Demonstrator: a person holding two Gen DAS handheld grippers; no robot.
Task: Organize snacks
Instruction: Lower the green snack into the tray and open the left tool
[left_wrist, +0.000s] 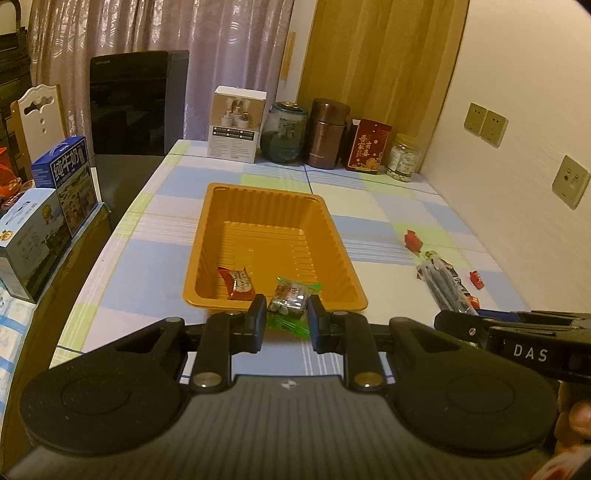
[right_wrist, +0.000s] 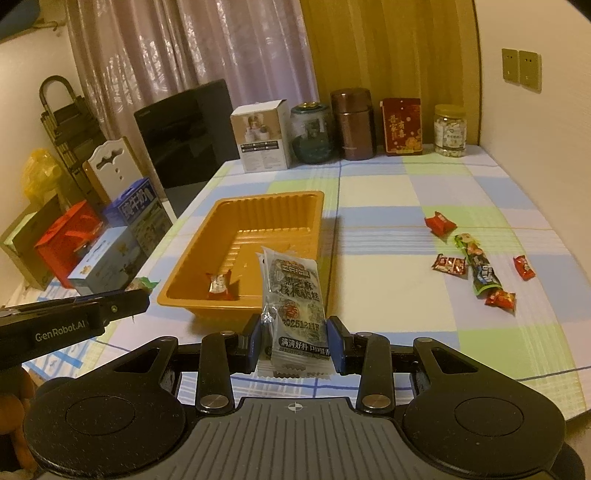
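Tray: an orange ribbed plastic tray lies on the worktop, left of its middle, long side running near to far.
In the tray: one red-wrapped snack rests on the floor of the tray at its near left corner.
Green-wrapped snack: a small packet with green ends sits between the pads of the left gripper, at the near rim of the tray.
Left jaws: closed tight on the green-wrapped snack; both pads press its sides.
Silver packet: a flat silver-grey packet with dark print stands upright in the right gripper, just in front of the tray's near right corner.
Right jaws: partly apart, clamped on the lower edges of the silver packet.
Loose snacks: on the right side of the worktop, well apart from the tray, lie several small red sweets and a long green-and-black packet, close together.
Worktop: covered with a checked cloth in pale blue, green and white.
Far edge: a white carton, a dark green jar, a brown canister, a red box with gold print and a clear jar with a yellow lid stand in a row.
Room: pale curtains and a wooden panel behind; a white wall with sockets on the right; boxed milk cartons and a black cabinet on the left.
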